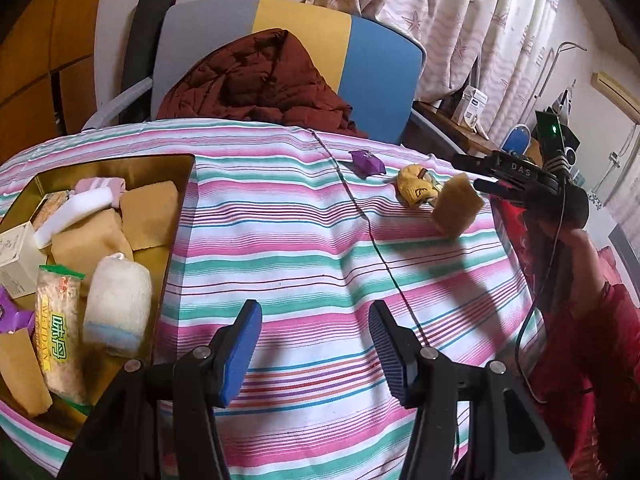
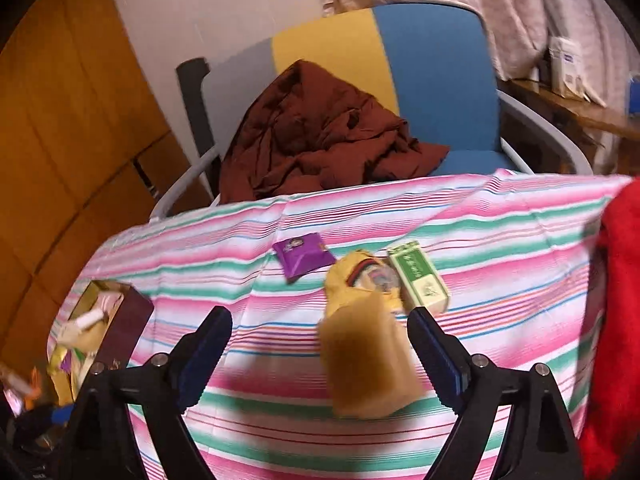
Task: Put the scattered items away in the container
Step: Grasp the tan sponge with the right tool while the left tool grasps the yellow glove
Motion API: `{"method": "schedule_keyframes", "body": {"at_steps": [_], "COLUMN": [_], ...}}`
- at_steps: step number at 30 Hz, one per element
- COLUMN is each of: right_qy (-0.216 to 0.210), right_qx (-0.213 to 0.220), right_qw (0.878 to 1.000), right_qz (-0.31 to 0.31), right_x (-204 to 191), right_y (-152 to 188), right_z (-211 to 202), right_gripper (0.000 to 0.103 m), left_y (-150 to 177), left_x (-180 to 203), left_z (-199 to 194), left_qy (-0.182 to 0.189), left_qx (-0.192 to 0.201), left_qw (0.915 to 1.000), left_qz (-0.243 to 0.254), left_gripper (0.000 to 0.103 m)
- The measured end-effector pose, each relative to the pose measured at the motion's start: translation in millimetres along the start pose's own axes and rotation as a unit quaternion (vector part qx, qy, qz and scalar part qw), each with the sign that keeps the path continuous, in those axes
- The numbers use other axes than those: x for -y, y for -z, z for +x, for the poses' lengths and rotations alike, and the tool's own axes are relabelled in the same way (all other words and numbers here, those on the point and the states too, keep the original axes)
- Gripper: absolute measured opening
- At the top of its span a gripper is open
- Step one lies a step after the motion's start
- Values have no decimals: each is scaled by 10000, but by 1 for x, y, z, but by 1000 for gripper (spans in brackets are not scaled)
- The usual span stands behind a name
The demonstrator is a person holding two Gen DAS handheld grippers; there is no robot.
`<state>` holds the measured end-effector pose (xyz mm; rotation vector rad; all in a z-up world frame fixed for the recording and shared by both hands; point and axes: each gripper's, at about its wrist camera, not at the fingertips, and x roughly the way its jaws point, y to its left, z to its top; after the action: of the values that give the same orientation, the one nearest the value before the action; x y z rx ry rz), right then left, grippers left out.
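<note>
**A:** Where is the sponge (image 2: 370, 354) relative to the right hand-held gripper (image 2: 320, 346)?

**B:** Right between its fingers, nearer the right one, and blurred. The jaws stand wide; whether that finger touches it I cannot tell. In the left wrist view the sponge (image 1: 456, 209) sits at the tip of that gripper, apparently off the bench (image 1: 304, 240). Its long axis runs roughly along the fingers.

**A:** And the left hand-held gripper (image 1: 314, 346)?

**B:** Spread, holding nothing, low over the striped cloth just beside the container (image 1: 176, 216).

**A:** So the tin lies which way?

**B:** Well to the left of the sponge, across the bench; the left hand is far nearer to it. It already holds several sponges, a white foam block (image 1: 74, 210), a snack packet (image 1: 58, 336), a rolled white cloth (image 1: 116, 304) and a small box (image 1: 16, 256).

**A:** What remains outside?

**B:** A purple sachet (image 2: 302, 258), a yellow sock (image 2: 356, 280) and a green box (image 2: 418, 278), clustered beyond the sponge.
</note>
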<state>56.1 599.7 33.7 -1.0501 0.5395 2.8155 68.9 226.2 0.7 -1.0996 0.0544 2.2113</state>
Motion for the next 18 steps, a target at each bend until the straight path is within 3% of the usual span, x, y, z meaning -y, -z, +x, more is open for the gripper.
{"method": "schedule_keyframes", "body": {"at_steps": [3,8,9,10,11,12,18], "right_qy": [116,620,615,565,512,536,482], "right_qx": [-181,-776,-825,-855,-901,-901,-639], "right_qw": [9995,9950,9947,9947,9946,9945,9957], "right_qz": [237,87,42,17,-8,-43,464], "right_x": [8,10,10,12,12,12,29], "right_y": [3,10,10,10,11,10,4], "right_z": [6,28,31,32,34,33,17], "right_gripper": [94,94,82,60,52,48,46], "left_y": [0,-3,-5,-8,-10,-13,-38], "left_x": [-1,2,3,5,6,9,34], "left_z": [2,7,10,12,15,18,46], "left_qy": [2,17,32,50,46,46,244], "left_qx": [-12,-22,-36,-37,-31,-31,-50], "left_qw": [10000,10000,10000,10000,10000,9999,9993], "left_qz": [-39,14,29,43,59,92,287], "left_gripper": [56,56,56,56,56,56,56]}}
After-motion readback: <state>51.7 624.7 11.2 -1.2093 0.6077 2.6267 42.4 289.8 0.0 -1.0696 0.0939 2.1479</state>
